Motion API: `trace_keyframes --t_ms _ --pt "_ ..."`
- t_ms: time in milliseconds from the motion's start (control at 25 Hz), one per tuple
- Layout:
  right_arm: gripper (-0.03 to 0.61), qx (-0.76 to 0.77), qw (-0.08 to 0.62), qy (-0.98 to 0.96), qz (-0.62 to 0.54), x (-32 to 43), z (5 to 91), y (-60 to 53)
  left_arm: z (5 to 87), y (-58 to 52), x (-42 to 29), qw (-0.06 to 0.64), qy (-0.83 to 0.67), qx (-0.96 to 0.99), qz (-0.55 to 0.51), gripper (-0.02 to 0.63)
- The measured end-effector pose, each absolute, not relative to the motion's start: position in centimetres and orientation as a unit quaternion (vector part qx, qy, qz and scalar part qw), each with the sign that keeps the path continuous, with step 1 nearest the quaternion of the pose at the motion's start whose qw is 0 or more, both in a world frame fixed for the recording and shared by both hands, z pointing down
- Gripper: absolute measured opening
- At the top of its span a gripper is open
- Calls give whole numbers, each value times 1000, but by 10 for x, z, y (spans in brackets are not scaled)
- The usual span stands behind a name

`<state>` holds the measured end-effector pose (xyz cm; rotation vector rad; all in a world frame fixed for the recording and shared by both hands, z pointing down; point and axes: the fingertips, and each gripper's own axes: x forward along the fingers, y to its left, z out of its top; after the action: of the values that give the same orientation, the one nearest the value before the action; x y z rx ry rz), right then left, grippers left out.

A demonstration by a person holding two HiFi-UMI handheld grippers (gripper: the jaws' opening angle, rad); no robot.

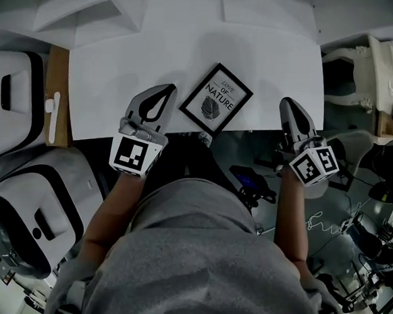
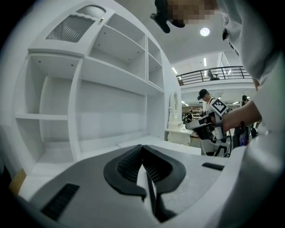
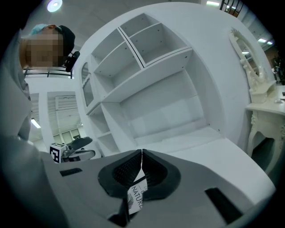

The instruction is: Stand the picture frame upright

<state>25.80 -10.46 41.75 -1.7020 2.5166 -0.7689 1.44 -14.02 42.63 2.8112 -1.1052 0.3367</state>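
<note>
1. Showing the picture frame (image 1: pixel 216 99) lying flat and face up on the white table (image 1: pixel 108 72). Sitting turned corner-on like a diamond, close to the table's near edge, and carrying a leaf print with the words "Love of Nature".
2. Showing the left gripper (image 1: pixel 166 93) just beside the frame's left corner, apparently not touching it. Keeping its fingers (image 2: pixel 129 167) pressed fully together, with nothing between them.
3. Showing the right gripper (image 1: pixel 289 106) well apart from the frame on its right, by the table's near edge. Holding its fingers (image 3: pixel 153 171) together too, gripping nothing; only glimpsing the frame's print through the gap behind the fingertips in the right gripper view.
4. Judging the step in hand as the approach: neither gripper touching the frame, the frame not yet raised.
5. Doing it well probably meaning:
   - opening one gripper's fingers before reaching in;
   - pinching the frame by one edge rather than its glass face;
   - tipping it up slowly on its opposite edge;
   - steadying it with the other gripper against sliding on the smooth tabletop.
6. Not showing the frame's back, so not telling whether a stand is there to fold out.
7. Showing, farther out, a white shelving unit (image 3: pixel 151 80) rising behind the table.
</note>
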Motion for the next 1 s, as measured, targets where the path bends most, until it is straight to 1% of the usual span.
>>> trace_keyframes --t_ms 200,360,1000 --pt "28 -523 -9 812 -258 254 436 -107 438 -139 19 58 -357 924 123 6" --pt "28 -507 -22 817 -273 249 453 -109 441 -142 21 52 -361 924 114 6" --pt "29 -460 -85 820 -330 230 519 -116 499 -143 38 87 -341 919 177 8"
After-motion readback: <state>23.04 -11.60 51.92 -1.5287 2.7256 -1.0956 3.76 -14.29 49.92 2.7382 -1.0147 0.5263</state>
